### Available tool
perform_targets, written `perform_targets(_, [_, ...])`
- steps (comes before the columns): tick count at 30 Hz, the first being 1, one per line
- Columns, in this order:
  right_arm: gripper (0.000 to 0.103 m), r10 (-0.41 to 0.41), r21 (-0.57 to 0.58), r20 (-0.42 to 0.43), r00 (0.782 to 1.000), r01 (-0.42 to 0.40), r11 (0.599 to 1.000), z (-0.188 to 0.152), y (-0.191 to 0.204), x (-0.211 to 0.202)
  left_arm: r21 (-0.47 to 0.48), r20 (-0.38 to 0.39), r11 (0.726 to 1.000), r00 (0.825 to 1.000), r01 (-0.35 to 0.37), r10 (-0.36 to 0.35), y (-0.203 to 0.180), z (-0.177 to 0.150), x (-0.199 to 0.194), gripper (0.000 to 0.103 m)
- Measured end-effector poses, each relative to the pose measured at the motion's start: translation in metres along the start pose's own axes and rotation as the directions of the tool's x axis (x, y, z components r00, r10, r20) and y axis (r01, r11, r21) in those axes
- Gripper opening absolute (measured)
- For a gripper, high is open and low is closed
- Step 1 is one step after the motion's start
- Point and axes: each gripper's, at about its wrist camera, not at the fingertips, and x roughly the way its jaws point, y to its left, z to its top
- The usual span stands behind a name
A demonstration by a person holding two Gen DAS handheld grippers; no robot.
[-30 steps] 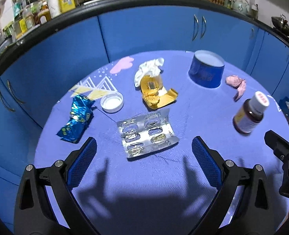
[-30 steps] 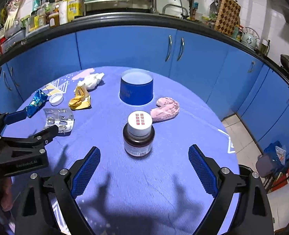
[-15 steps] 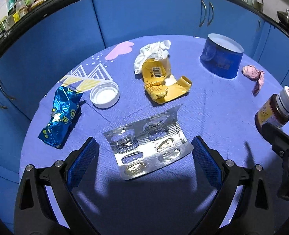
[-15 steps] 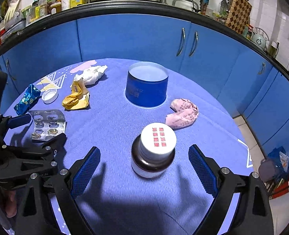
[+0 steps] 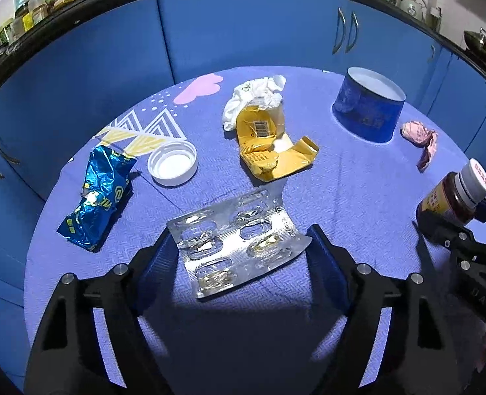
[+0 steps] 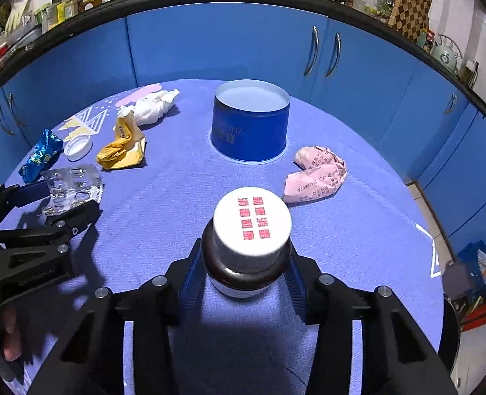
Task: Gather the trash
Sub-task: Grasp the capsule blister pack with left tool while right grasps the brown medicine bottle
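Note:
A silver blister pack (image 5: 236, 243) lies on the purple tablecloth (image 5: 341, 181), between the fingers of my left gripper (image 5: 239, 235). Those jaws are closing and the pads touch the pack's left and right corners. In the right wrist view the same gripper (image 6: 68, 197) holds the pack (image 6: 71, 184) at the far left. A brown bottle (image 6: 246, 263) with a white cap stands upright in my right gripper (image 6: 244, 256). Its jaws are closing too, and the blue pads hug the bottle's sides. The bottle (image 5: 450, 197) also shows at the right edge of the left wrist view.
More litter lies on the round table: a blue foil wrapper (image 5: 98, 197), a white lid (image 5: 172, 164), a crushed yellow carton (image 5: 269, 144), a white tissue (image 5: 252, 98) and a pink wrapper (image 6: 318, 174). A blue round tin (image 6: 249, 125) stands at the back. Blue cabinets (image 6: 226, 42) ring the table.
Both grippers came down and forward. The left jaws narrowed from wide apart onto the blister pack. The right jaws narrowed onto the brown bottle, which now stands between the pads.

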Motion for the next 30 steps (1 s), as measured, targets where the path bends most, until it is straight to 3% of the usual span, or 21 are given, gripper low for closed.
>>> perform_targets(8, [0.044, 0.004, -0.048, 0.018, 1.000, -0.004, 0.999, -0.008, 0.010, -0.011, -0.006, 0.017, 1.000, 1.000, -0.005, 0.005, -0.001, 0.000, -0.010, 0.077])
perform_targets(20, [0.044, -0.018, -0.025, 0.076, 0.997, 0.020, 0.999, -0.012, -0.002, -0.046, 0.007, 0.073, 1.000, 0.997, -0.003, 0.002, -0.008, 0.000, -0.043, 0.077])
perform_targets(30, [0.044, -0.058, 0.009, 0.118, 0.991, 0.057, 0.998, -0.023, -0.023, -0.079, 0.053, 0.127, 0.999, 0.992, 0.013, -0.020, -0.036, 0.002, -0.073, 0.077])
